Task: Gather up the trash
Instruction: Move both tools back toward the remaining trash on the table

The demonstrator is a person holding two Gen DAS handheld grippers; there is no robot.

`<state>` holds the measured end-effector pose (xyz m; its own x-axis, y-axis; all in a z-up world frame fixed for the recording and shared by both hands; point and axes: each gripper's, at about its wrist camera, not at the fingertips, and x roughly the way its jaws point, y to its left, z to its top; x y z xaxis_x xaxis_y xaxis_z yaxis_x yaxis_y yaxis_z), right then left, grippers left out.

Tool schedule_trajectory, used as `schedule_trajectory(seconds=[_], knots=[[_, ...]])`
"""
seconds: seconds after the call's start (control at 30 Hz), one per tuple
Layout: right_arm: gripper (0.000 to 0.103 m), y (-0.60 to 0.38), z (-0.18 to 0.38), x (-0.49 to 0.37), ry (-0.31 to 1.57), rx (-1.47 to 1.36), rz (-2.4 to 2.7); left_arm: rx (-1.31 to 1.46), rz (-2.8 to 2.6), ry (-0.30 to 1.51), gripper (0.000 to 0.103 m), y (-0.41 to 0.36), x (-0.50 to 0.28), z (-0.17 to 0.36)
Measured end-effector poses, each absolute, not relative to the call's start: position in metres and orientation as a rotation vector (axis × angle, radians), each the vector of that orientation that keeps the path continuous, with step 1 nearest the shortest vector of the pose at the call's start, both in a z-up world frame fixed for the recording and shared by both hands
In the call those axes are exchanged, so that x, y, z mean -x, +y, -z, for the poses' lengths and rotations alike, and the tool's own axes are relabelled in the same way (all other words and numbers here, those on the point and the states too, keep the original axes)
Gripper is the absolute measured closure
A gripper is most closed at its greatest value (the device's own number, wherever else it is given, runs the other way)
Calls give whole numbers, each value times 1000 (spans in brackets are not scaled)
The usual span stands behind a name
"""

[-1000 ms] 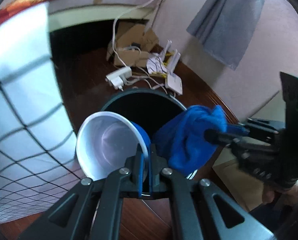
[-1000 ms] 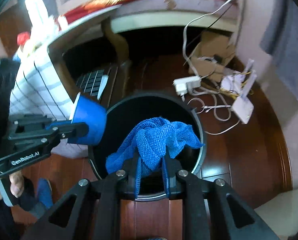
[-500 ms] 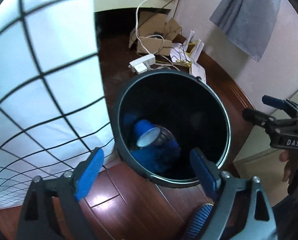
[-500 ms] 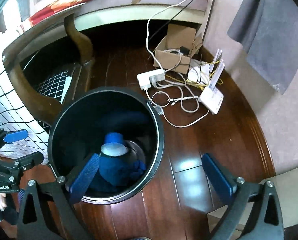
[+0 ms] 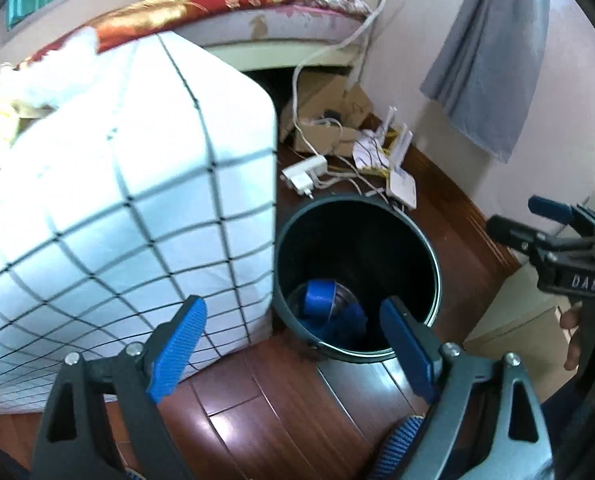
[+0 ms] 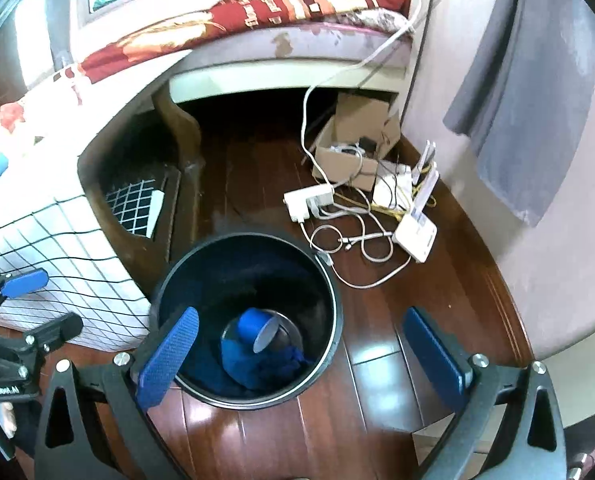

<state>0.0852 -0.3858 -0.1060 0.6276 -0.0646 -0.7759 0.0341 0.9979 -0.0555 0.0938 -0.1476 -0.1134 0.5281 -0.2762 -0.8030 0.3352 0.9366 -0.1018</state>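
On the left, a white cloth with a black grid (image 5: 129, 184) is hanging down over the edge of the furniture just beside the bin. The left gripper (image 5: 293, 350) is hovering with its jaws spread wide and nothing between them, their blue pads bare. Past them, a round black trash bin (image 5: 433, 256) is standing upright on the dark wooden floor (image 5: 265, 412), its rim touching the hanging cloth. The trash is lying at the bottom of the bin: a blue paper cup (image 6: 253, 326) with a pale inside is tipping on its side, mouth turned toward the right, and it is resting on a crumpled blue cloth (image 6: 257, 368) of a fuzzy weave that is bunching around it. Both are sitting well below the rim, apart from either gripper. The right gripper (image 6: 301, 354) is hanging over the bin's near edge, its jaws released and fully apart, gripping nothing. Farther right on the floor, a white power strip (image 6: 309, 200), loose cables, a white router (image 6: 415, 236) and an open cardboard box (image 6: 349, 148) are lying near the wall, where a grey cloth (image 6: 525, 92) is hanging.
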Motion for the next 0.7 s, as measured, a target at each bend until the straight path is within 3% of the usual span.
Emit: schedule_trajectory(seconds=[0.7], knots=[[0,-276,31,-86,735,106,-108,23,151,745,13,-53,-71,44]])
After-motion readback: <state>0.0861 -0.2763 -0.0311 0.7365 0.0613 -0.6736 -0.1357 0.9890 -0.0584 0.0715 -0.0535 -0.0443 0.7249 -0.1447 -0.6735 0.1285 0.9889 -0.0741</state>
